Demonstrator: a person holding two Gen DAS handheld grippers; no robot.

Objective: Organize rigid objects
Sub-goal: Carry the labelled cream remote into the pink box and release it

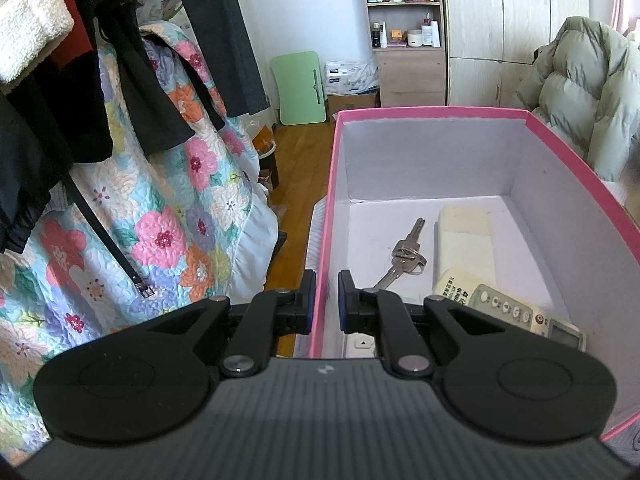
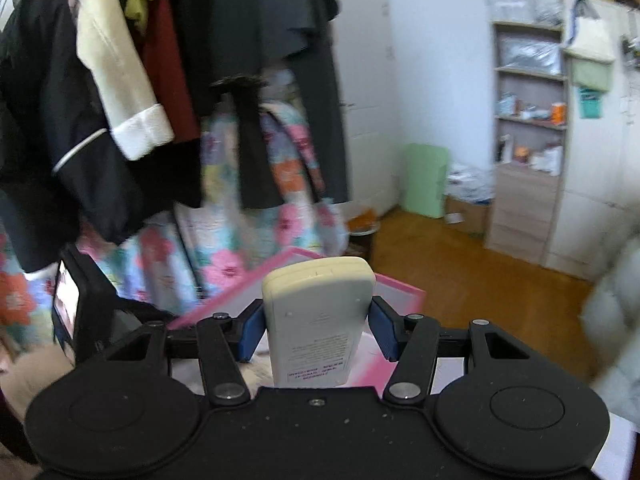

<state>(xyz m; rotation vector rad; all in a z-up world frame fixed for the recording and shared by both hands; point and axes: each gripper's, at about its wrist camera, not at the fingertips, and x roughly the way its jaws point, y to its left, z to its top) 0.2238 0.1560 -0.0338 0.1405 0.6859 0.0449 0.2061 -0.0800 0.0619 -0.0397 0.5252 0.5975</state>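
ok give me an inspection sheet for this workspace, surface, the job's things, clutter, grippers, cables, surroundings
Surface: white sheet under the pink box; little of it shows.
Job's things: in the box lie keys, a cream remote face down, and a remote with buttons face up. Another cream remote, back side up, is held above the box.
Clutter: nothing seen inside the box besides those items.
Grippers: left gripper shut on the box's left wall; right gripper shut on the cream remote.
Cables: nothing seen.
Surroundings: hanging clothes, floral quilt, wooden floor, shelf unit, green puffer jacket.
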